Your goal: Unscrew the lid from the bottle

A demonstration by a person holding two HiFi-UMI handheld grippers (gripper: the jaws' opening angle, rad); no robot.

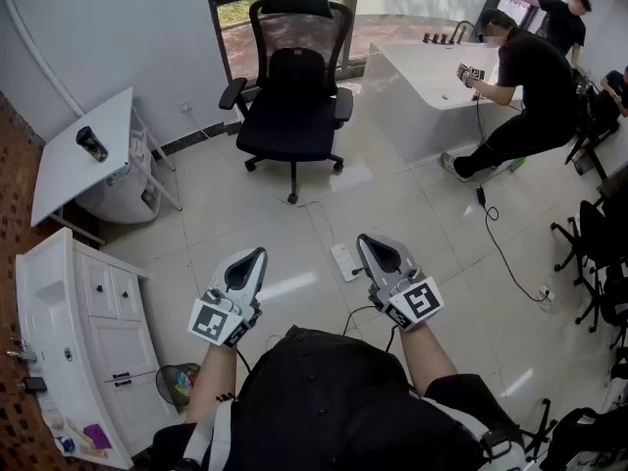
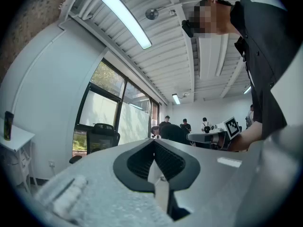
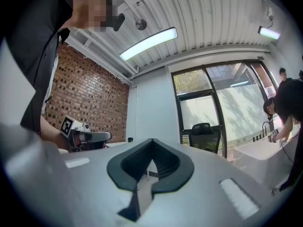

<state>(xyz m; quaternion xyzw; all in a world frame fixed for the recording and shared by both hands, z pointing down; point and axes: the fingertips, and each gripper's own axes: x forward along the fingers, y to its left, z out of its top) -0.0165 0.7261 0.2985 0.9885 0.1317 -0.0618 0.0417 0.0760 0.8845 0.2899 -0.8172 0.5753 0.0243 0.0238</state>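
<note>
Hovering shut and empty, the left hand-held gripper (image 1: 253, 260) and right hand-held gripper (image 1: 373, 248) are well apart from the dark cylindrical bottle (image 1: 91, 143), which is upright away from the white desk's (image 1: 59, 180) edges, so arriving unopened could topple it.

A dark, slim bottle (image 1: 91, 143) stands upright on the small white table (image 1: 59, 180) by the wall

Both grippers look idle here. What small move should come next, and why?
Probably turn left toward the dark cylindrical bottle on the white table: the left gripper and right gripper are shut, empty and aimed over the pale floor.
</note>
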